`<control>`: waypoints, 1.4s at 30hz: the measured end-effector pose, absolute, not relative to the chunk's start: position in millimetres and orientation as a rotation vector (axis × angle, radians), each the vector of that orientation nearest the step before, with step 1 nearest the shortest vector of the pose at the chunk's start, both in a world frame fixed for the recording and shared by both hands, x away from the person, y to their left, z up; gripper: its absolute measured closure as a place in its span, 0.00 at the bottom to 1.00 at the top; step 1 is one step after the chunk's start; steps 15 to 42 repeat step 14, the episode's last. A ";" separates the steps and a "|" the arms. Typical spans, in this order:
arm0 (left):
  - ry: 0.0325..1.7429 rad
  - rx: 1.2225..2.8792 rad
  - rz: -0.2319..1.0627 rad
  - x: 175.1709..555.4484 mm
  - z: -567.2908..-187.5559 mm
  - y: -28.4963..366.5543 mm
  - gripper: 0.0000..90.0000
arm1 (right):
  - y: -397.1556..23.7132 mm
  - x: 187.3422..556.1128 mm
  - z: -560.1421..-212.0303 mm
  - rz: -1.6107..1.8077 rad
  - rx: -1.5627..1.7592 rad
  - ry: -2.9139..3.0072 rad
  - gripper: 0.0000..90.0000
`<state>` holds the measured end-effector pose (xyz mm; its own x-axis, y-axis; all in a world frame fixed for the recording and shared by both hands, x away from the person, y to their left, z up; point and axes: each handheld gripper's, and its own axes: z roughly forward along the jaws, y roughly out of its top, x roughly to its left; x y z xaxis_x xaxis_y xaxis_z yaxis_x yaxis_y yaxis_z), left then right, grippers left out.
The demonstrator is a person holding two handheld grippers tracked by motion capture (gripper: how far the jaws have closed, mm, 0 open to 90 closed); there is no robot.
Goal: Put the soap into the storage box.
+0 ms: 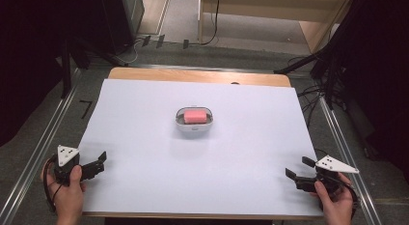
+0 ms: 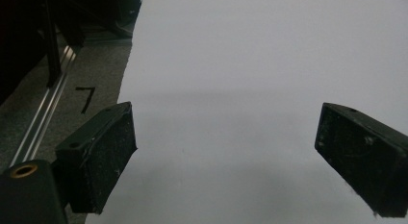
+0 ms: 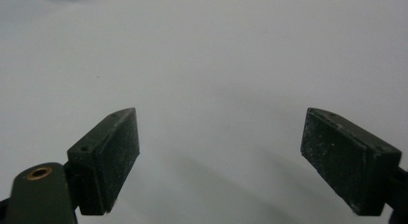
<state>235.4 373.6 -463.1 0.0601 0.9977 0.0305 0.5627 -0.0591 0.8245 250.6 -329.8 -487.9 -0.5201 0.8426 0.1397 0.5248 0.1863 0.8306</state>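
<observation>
White sheet [image 1: 144,138]: pink block [image 1: 195,116] in white dish [image 1: 179,122].

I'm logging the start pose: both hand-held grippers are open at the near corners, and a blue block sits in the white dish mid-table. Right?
Not quite: the block in the white dish is pink, as the high view shows. The left hand-held gripper and right hand-held gripper are open at the near corners.

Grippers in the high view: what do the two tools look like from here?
Both are black two-jaw tools topped by a pale grey three-cornered plate with small holes. The left gripper trails a black cable. The right gripper matches it. Close up, the pads are flat, black and scuffed.
</observation>
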 end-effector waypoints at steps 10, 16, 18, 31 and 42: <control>1.565 1.681 0.865 234.4 -463.2 374.2 0.08 | -333.8 245.3 -488.7 1.272 1.326 2.060 0.16; 1.568 1.680 0.860 234.5 -463.1 374.6 0.08 | -329.6 242.3 -488.1 1.249 1.263 2.071 0.18; 1.568 1.680 0.860 234.5 -463.1 374.6 0.08 | -329.6 242.3 -488.1 1.249 1.263 2.071 0.18; 1.568 1.680 0.860 234.5 -463.1 374.6 0.08 | -329.6 242.3 -488.1 1.249 1.263 2.071 0.18; 1.568 1.680 0.860 234.5 -463.1 374.6 0.08 | -329.6 242.3 -488.1 1.249 1.263 2.071 0.18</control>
